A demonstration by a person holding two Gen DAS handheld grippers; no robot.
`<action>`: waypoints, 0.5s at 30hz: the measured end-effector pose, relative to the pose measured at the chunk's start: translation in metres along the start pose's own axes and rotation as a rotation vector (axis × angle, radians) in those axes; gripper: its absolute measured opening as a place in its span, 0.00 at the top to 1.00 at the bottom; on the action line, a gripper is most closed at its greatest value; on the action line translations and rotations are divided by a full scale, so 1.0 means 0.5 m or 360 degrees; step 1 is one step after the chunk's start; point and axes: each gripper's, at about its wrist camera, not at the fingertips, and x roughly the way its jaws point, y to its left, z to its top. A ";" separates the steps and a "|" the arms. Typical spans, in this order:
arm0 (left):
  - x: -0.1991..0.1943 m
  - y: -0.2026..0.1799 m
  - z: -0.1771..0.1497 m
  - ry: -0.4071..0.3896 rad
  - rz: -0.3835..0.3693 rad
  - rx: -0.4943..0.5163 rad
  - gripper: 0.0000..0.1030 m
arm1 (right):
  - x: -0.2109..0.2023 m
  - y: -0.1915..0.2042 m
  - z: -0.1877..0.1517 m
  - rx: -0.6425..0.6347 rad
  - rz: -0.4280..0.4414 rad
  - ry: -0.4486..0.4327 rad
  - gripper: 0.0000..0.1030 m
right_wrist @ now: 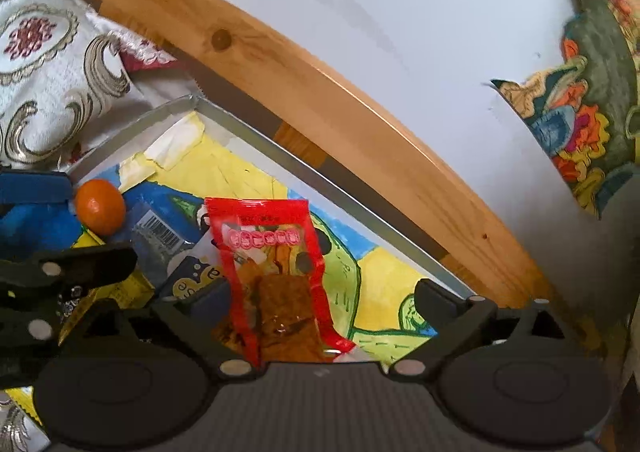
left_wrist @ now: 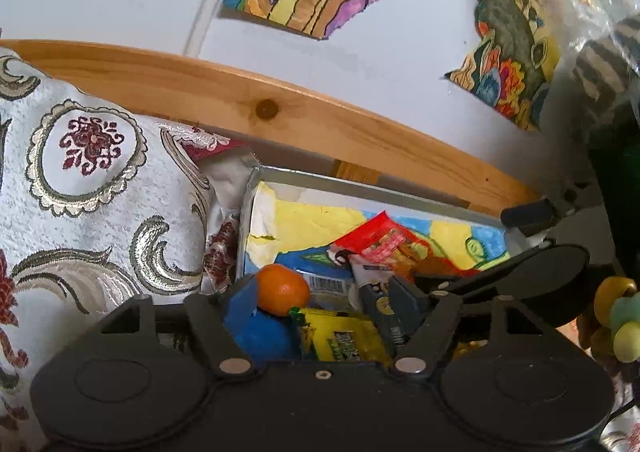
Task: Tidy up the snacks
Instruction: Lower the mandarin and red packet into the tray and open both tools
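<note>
In the tray (right_wrist: 256, 140) | right gripper (right_wrist: 320, 292) spread around red packet (right_wrist: 272, 252) | left gripper (left_wrist: 324, 292) spread; right view hides this

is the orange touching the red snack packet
Apart. The right wrist view shows the orange left of the red snack packet, with a barcoded wrapper filling the gap between.

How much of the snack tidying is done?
Done: an orange, a barcoded packet and a yellow packet lie together in the tray. In hand: the open right gripper straddles the red snack packet; nothing is gripped. How many snacks remain outside the tray can't be seen.
</note>
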 end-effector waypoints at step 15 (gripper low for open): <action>-0.089 -0.008 0.019 -0.0110 0.0152 0.0059 0.07 | -0.112 -0.118 -0.065 0.0409 0.0092 -0.0075 0.00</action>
